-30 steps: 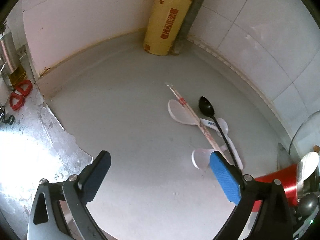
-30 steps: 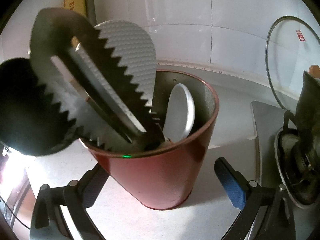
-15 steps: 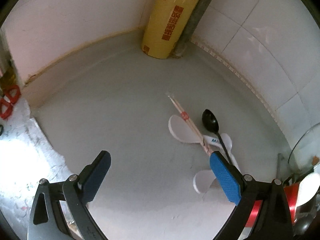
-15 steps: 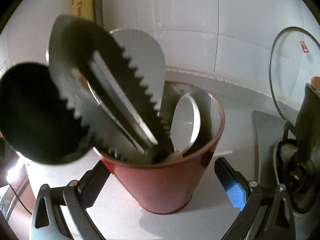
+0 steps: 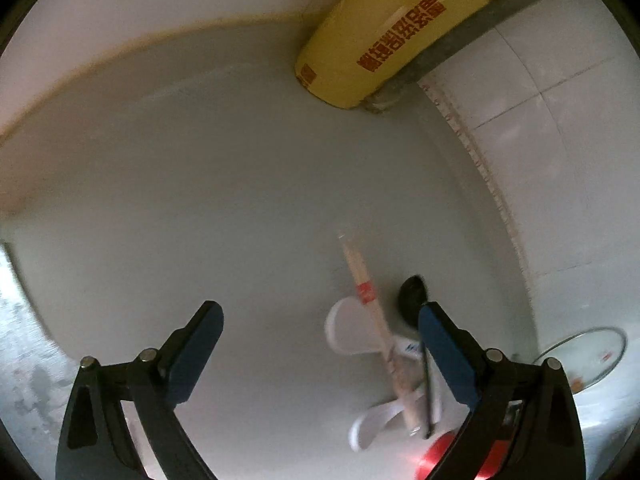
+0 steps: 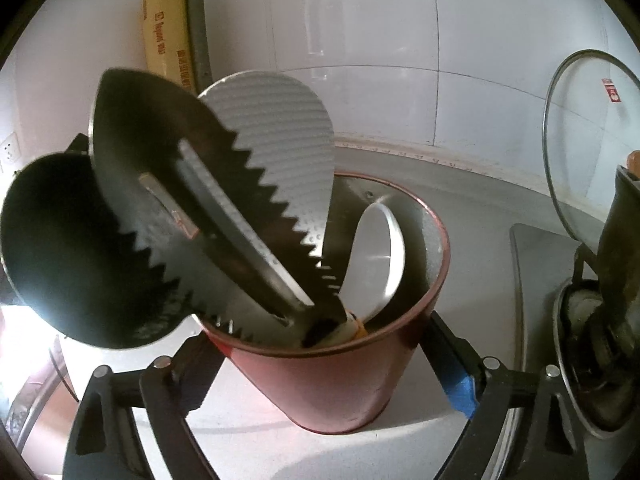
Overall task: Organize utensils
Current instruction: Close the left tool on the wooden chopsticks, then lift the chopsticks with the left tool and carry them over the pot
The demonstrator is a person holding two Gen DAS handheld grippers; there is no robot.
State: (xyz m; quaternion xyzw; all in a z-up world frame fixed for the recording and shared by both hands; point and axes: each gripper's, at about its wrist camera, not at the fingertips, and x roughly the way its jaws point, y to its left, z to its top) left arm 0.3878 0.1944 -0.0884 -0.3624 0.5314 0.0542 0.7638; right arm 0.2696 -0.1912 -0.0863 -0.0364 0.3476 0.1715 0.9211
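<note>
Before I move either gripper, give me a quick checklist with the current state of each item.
1. Right gripper around the red cup: ok, jaws closing with the cup between them.
2. Right grip firm: cannot tell, pad contact is not clear.
3. Left gripper free: ok, open and holding nothing.
4. Loose pile lined up with the left gripper: not ok, chopsticks, white spoons and black spoon sit by its right finger, off centre.
5. Room in the cup: cannot tell, slotted turner, rice paddle and a spoon already crowd it.
6. Counter around the pile: ok, bare.
</note>
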